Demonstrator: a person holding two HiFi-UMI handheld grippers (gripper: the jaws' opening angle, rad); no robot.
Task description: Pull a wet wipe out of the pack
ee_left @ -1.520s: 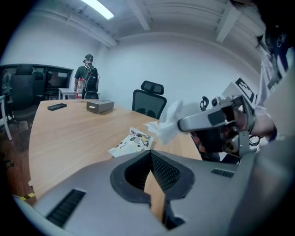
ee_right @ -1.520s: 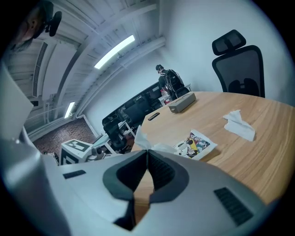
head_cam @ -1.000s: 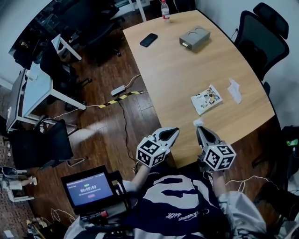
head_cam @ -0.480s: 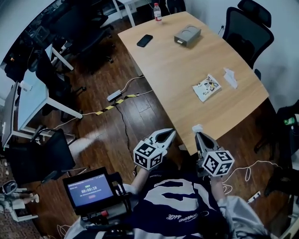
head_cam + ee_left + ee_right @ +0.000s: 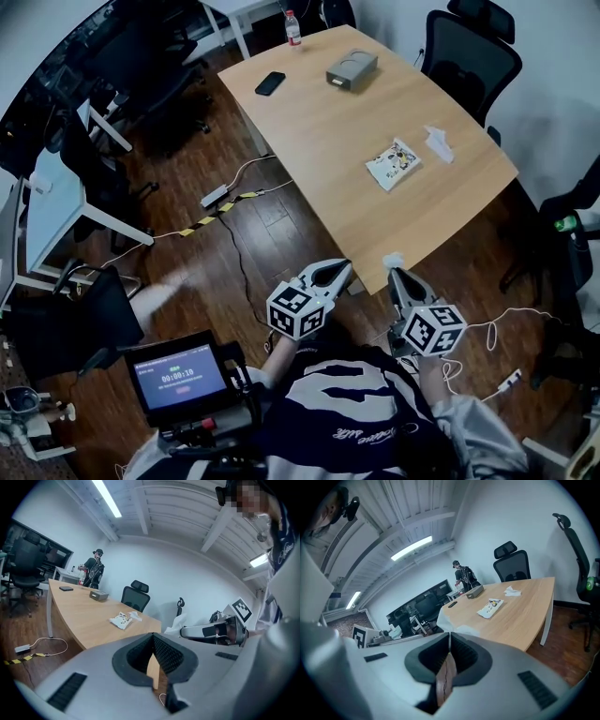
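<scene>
The wet wipe pack (image 5: 392, 163) lies flat on the wooden table (image 5: 319, 131), near its right edge; it also shows in the left gripper view (image 5: 121, 619) and the right gripper view (image 5: 490, 607). A crumpled white wipe (image 5: 437, 143) lies just beyond it. My right gripper (image 5: 392, 272) hangs off the table's near corner, over the floor, shut on another white wipe (image 5: 392, 260), which bunches at the jaw tips (image 5: 454, 623). My left gripper (image 5: 339, 267) is beside it to the left, shut, with nothing in it (image 5: 153, 635).
At the table's far end are a black phone (image 5: 270, 82), a grey box (image 5: 352, 69) and a bottle (image 5: 292, 26). Office chairs (image 5: 469, 47) stand at the right. Cables and a power strip (image 5: 214, 195) lie on the wood floor. A person (image 5: 95, 571) stands beyond the table.
Both grippers have drawn back from the table's near edge and are now over the floor. The right one still carries the white wipe. The table and pack sit farther away.
</scene>
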